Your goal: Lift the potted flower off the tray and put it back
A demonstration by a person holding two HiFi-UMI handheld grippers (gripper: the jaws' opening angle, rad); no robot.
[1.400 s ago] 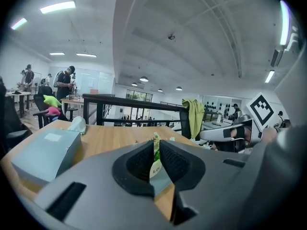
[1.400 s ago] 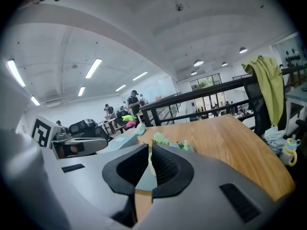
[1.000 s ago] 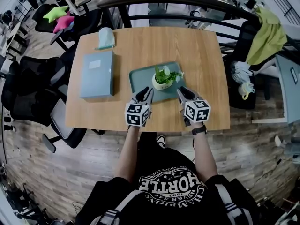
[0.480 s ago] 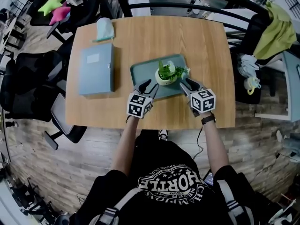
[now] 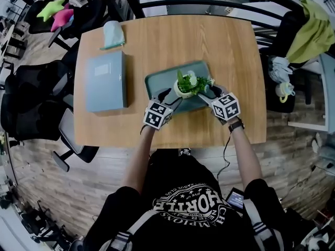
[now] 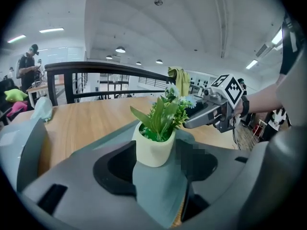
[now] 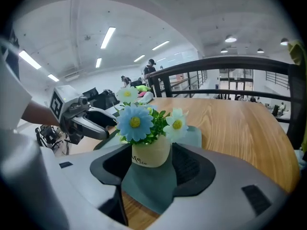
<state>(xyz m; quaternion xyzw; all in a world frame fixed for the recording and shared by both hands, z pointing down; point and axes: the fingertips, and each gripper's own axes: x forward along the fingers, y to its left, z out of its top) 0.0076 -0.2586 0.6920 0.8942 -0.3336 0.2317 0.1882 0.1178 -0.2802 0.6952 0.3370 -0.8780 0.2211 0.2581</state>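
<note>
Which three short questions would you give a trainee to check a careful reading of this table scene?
1. True or false: the potted flower stands on the green tray.
2. In the head view, what lies on the table to the left of the tray? A) a pale blue box B) a red mug C) a laptop
3. What stands between the jaws of the left gripper, and do they press it?
Key: 1 true. 2 A. 3 The potted flower; no, the jaws have just been opening and stand apart from it.

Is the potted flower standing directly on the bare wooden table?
No, the potted flower stands upright on the teal tray, which lies on the wooden table.
</note>
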